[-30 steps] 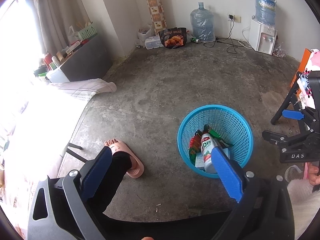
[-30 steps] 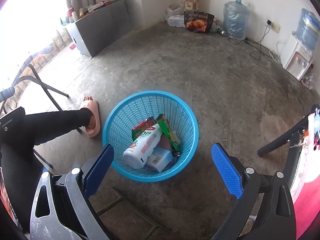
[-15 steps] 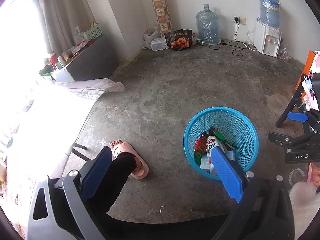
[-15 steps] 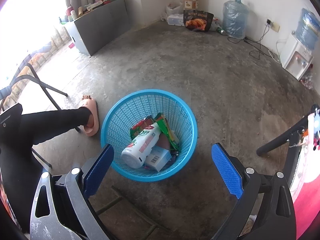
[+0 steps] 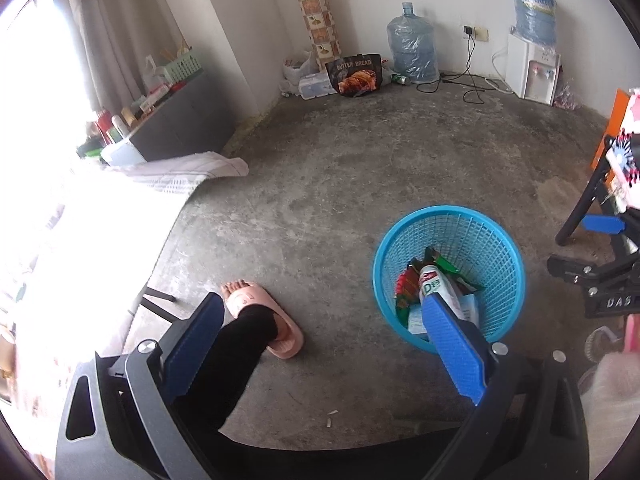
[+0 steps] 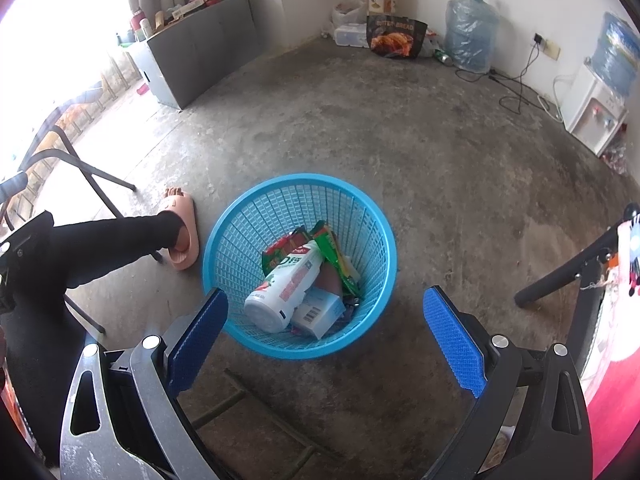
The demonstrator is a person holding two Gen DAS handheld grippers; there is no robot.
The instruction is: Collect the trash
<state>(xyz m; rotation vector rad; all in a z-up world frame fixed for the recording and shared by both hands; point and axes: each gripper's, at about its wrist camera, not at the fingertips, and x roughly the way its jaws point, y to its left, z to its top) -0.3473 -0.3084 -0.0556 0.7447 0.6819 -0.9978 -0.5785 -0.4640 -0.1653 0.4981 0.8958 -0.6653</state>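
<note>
A blue mesh basket (image 6: 372,216) (image 5: 496,236) stands on the concrete floor. Inside it lie a white bottle (image 6: 286,290) (image 5: 434,282), a small white box with a barcode (image 6: 318,314) and red and green wrappers (image 6: 332,246). My right gripper (image 6: 325,334) hangs open above the basket's near rim, with nothing between its blue pads. In the left wrist view my left gripper (image 5: 320,338) is open and empty, to the left of the basket; its right pad overlaps the basket's near side. The right gripper (image 5: 600,276) shows at that view's right edge.
A person's leg in black with a pink slipper (image 5: 262,314) (image 6: 180,232) stands left of the basket. A folding table's legs (image 6: 88,168) are at the left. Water bottles (image 5: 412,50), a dispenser (image 5: 534,70), cables and a bread bag (image 5: 356,76) line the far wall.
The left gripper's view has pulled back and swung left, so the basket sits further right and lower. The right gripper barely moved. Both stay open.
</note>
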